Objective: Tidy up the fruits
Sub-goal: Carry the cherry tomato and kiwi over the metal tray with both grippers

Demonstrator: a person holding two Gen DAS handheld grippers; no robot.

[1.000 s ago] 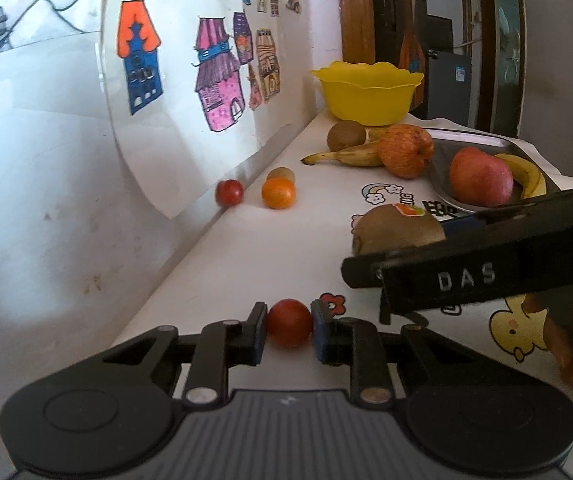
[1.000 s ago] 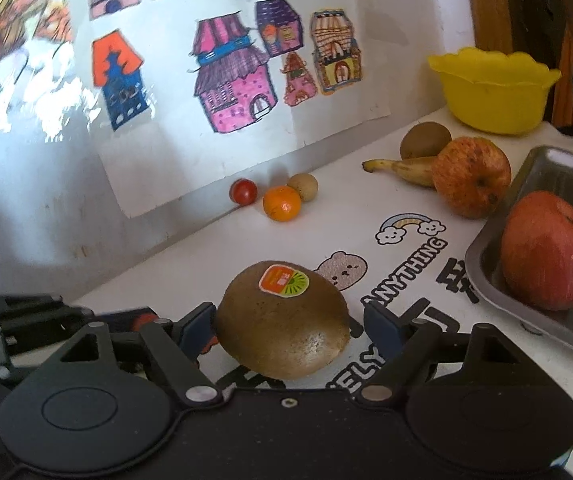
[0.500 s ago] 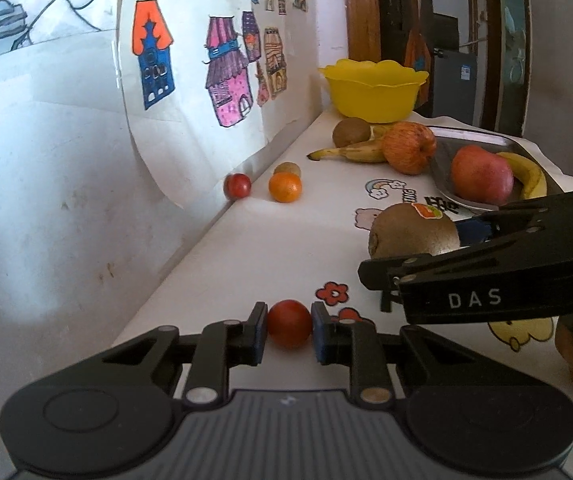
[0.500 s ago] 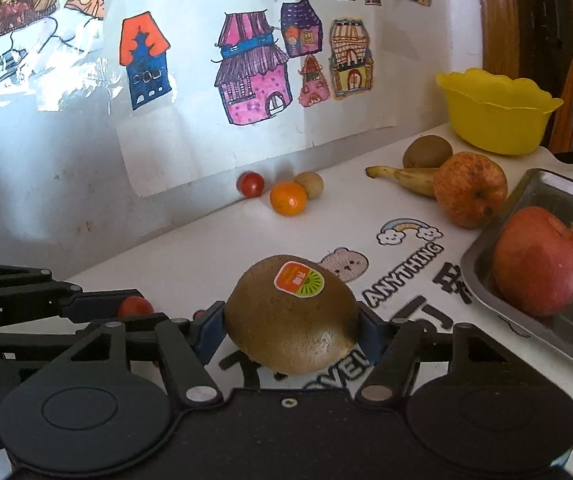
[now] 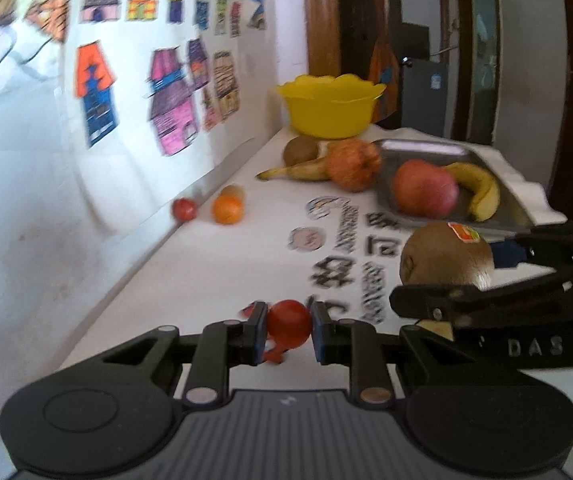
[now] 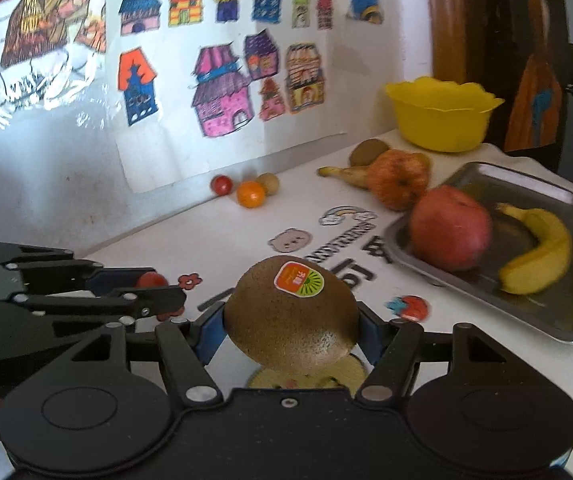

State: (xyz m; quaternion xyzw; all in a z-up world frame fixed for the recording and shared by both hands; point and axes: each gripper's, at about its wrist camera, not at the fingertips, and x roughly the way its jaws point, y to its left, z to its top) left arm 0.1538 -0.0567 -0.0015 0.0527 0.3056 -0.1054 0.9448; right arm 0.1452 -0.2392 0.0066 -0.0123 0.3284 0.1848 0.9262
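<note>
Tabletop (image 6: 214,232): apparently unobstructed tray (image 6: 558,312) beyond kiwi (image 6: 290,316).

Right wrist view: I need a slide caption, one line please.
Right gripper holds a stickered kiwi above the table, metal tray with apple and banana ahead.

Black grippers (image 5: 288,330) — blue fingers (image 5: 259,334), "DAS" mark

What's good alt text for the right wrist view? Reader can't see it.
The right gripper is shut on a brown kiwi with an orange-green sticker, held above a white table. Ahead on the right, a metal tray holds a red apple and a banana. The left gripper holds a small red fruit.
</note>
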